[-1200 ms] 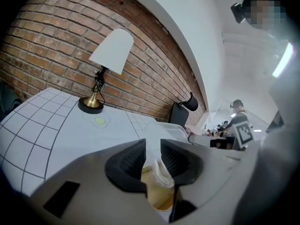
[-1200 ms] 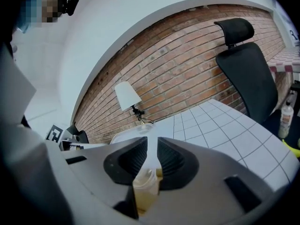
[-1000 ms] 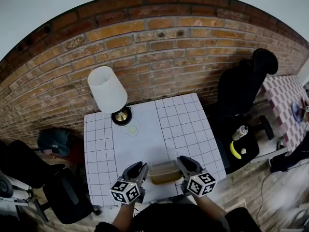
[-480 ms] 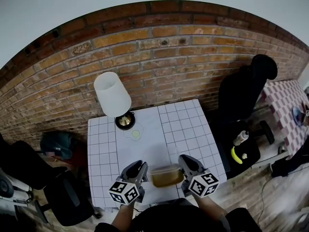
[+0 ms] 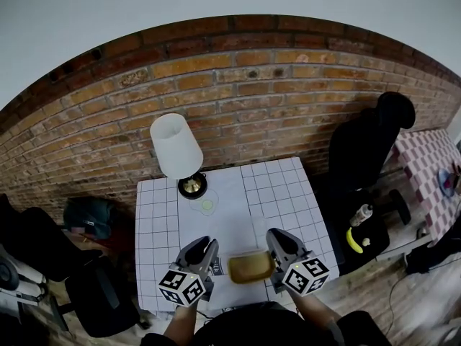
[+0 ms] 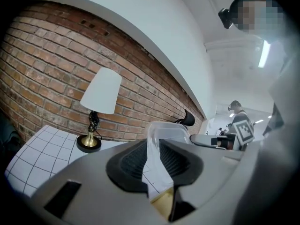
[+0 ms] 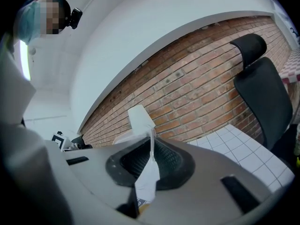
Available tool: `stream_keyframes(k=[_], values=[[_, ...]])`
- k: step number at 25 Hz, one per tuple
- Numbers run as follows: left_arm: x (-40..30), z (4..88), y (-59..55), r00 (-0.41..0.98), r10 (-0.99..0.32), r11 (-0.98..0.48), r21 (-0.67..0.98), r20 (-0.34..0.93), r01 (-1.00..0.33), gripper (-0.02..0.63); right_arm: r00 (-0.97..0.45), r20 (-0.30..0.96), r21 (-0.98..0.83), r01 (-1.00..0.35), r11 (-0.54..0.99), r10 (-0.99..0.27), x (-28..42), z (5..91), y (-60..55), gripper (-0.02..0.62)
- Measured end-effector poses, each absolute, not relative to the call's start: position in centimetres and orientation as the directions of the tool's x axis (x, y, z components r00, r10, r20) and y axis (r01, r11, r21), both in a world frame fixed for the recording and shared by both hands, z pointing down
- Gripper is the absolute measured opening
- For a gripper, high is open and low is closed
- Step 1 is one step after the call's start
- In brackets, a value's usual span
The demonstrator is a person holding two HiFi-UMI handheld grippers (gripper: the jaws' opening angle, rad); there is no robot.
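Observation:
A clear plastic container with brownish contents hangs between my two grippers, over the near part of the white gridded table. My left gripper is shut on its left rim, and my right gripper is shut on its right rim. In the left gripper view the thin clear wall stands pinched between the black pads. The right gripper view shows the same between its pads. Both marker cubes face the head camera.
A white-shaded lamp on a brass base stands at the table's far left, with a small green disc before it. A brick wall runs behind. A black office chair is at the right; a bottle and a banana lie below it.
Both grippers have risen with the container still pinched between them. The table and lamp now sit lower and farther off in both gripper views.

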State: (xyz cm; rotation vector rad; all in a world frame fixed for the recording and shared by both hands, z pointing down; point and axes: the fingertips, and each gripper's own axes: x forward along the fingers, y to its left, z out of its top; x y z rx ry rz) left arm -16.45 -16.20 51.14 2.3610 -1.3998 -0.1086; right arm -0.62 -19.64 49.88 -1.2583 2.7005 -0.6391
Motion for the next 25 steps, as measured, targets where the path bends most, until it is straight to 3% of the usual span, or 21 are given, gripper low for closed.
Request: stream_keyframes(k=[13,25], values=[[-19.4,46.3,-15.5,0.425,-0.904,-0.395,0.313,0.034,-0.864,0.087,-0.714,-0.024,-0.399,-0.635,0.662,-0.7,-3.6,45.4,-20.0,0.023],[-22.2,44.8,-13.9,0.341,-0.94,-0.325,0.281,0.011,-0.903,0.087,-0.775,-0.051,-0.387,-0.566,0.728,-0.63,-6.8,43.8,-19.4,0.021]])
